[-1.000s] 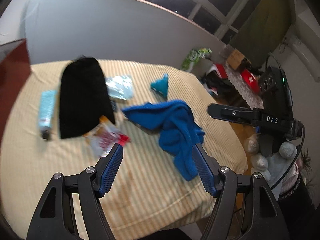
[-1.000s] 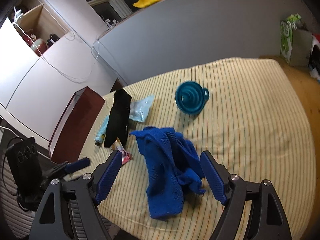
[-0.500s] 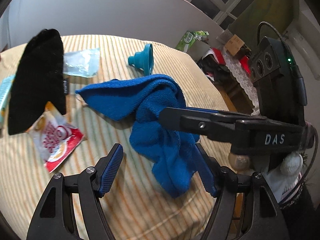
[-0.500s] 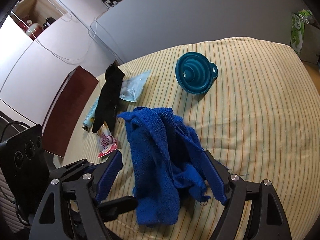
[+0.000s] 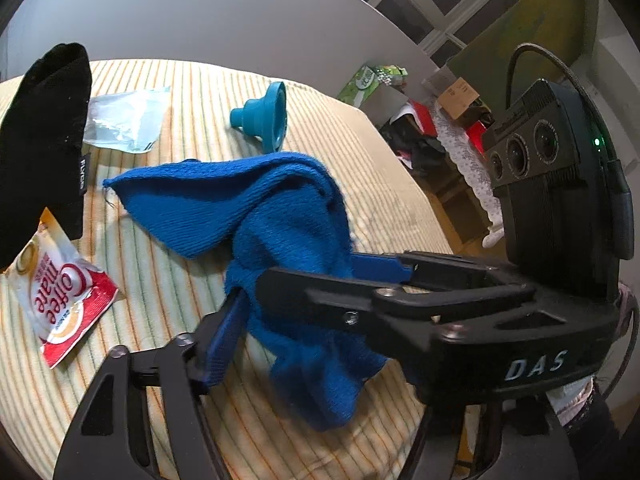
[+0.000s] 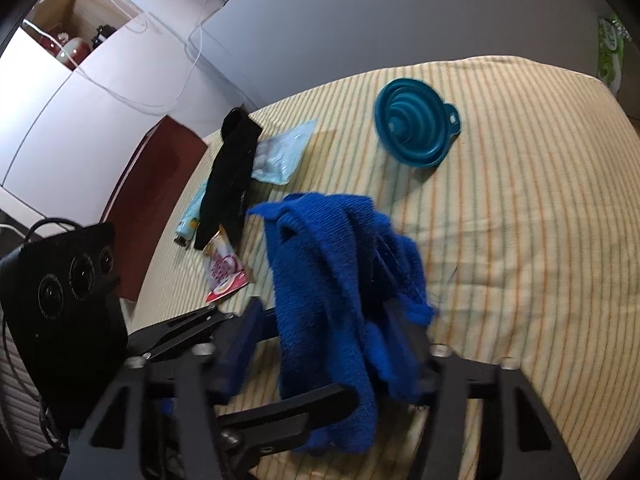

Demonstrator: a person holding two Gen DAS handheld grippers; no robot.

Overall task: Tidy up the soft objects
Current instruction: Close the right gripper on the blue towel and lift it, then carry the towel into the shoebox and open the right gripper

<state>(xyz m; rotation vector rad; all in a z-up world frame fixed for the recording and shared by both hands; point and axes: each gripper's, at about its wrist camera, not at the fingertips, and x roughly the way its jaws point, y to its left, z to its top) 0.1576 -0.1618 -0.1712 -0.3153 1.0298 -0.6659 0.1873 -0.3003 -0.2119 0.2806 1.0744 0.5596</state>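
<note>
**Left wrist view: two claws closing on one blue towel**

Left wrist view shows the blue towel (image 5: 256, 216) crumpled on the striped surface (image 5: 380, 184), its long axis running away from both claws. The left claw (image 5: 280, 320) and the right claw (image 6: 320, 344) each straddle its near end, jaws closing with cloth between them. Both hands seem equally near.

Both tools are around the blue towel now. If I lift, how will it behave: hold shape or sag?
The towel lies crumpled in soft folds, so it will likely sag and drape from wherever it is pinched. Its looped knit looks grippy, so slipping seems unlikely as the left tool and right tool close around it. A loose tail may drag across the striped cloth.
</note>
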